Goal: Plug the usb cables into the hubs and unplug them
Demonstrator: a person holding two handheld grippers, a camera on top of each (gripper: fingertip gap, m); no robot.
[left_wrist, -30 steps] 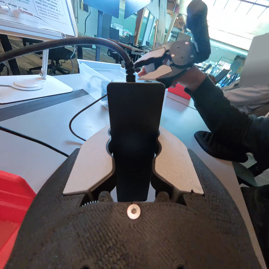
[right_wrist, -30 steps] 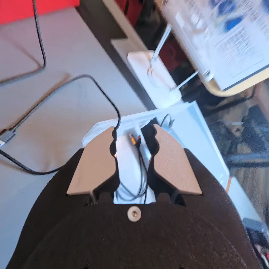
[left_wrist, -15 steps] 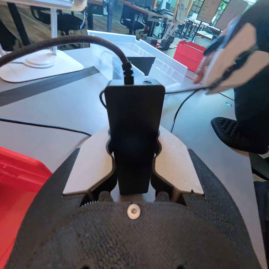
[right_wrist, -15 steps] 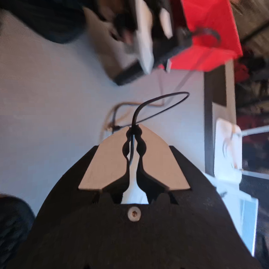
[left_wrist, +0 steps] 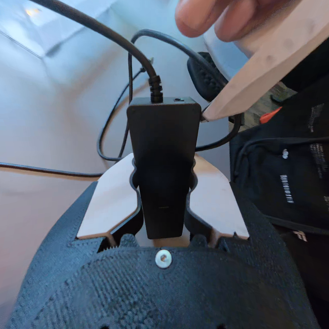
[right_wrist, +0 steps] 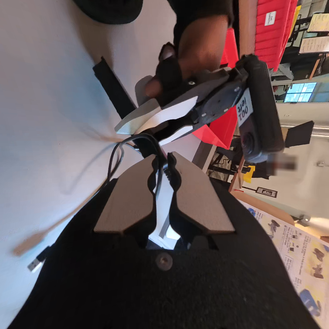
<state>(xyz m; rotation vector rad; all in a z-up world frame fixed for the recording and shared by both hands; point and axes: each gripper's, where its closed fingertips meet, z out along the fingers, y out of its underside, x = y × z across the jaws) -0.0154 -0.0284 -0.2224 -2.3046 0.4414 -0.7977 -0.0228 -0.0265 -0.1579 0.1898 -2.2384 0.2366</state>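
My left gripper (left_wrist: 163, 158) is shut on a black USB hub (left_wrist: 162, 135), which stands out forward between the fingers. A thick black lead (left_wrist: 110, 33) leaves the hub's far end. My right gripper (right_wrist: 162, 157) is shut on the plug end of a thin black USB cable (right_wrist: 114, 160). In the left wrist view its fingertip (left_wrist: 206, 116) touches the hub's far right corner. The plug itself is hidden between the pads. The left gripper (right_wrist: 142, 128) also shows in the right wrist view, just ahead of my fingers, with the hub (right_wrist: 146, 146) dark below it.
A loose USB-A plug (right_wrist: 34, 267) lies on the grey table (right_wrist: 44, 106) at the lower left. Red bins (right_wrist: 270, 26) stand beyond the left hand. A black backpack (left_wrist: 277, 169) is at the right. An instruction sheet (right_wrist: 302, 267) is at the lower right. Spacing between my two grippers at the tips: around 7 cm.
The right gripper has closed on the thin cable and swung across to the hub's right side. The left gripper has tilted down toward the table, still holding the hub.
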